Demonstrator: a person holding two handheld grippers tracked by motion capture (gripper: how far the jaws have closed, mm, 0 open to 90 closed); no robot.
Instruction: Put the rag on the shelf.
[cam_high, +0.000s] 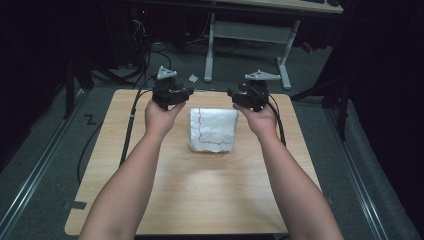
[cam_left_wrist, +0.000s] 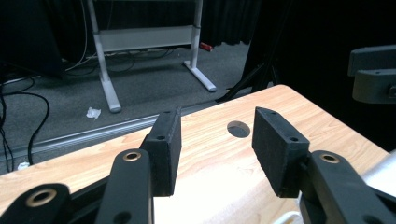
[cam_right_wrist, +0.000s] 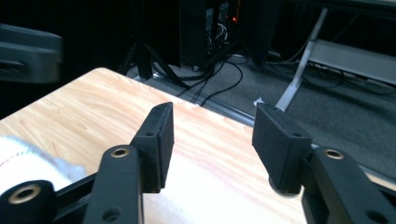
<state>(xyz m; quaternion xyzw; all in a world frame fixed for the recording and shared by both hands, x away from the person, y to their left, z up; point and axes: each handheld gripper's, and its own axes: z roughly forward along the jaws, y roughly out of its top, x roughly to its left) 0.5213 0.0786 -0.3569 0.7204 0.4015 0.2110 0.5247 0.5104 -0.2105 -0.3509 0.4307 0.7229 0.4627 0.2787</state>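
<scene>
High view: my two tongs hover over the far edge of the counter, a folded cloth between them.

My left tongs (cam_high: 171, 93) and right tongs (cam_high: 248, 96) are held well apart near the far edge of the light wooden counter (cam_high: 150, 200), and both stand wide with nothing between the jaws. The folded white cloth with a thin red stitched line (cam_high: 212, 130) lies flat near the counter's middle, just nearer me than both tongs, touching neither. Bare wood runs all around it, most of it on my side. In the left gripper view a round hole in the counter (cam_left_wrist: 238, 129) sits ahead of my jaws. In the right gripper view the cloth's corner (cam_right_wrist: 28, 156) is cut off at the left edge. The dark room beyond is hard to make out.
</scene>
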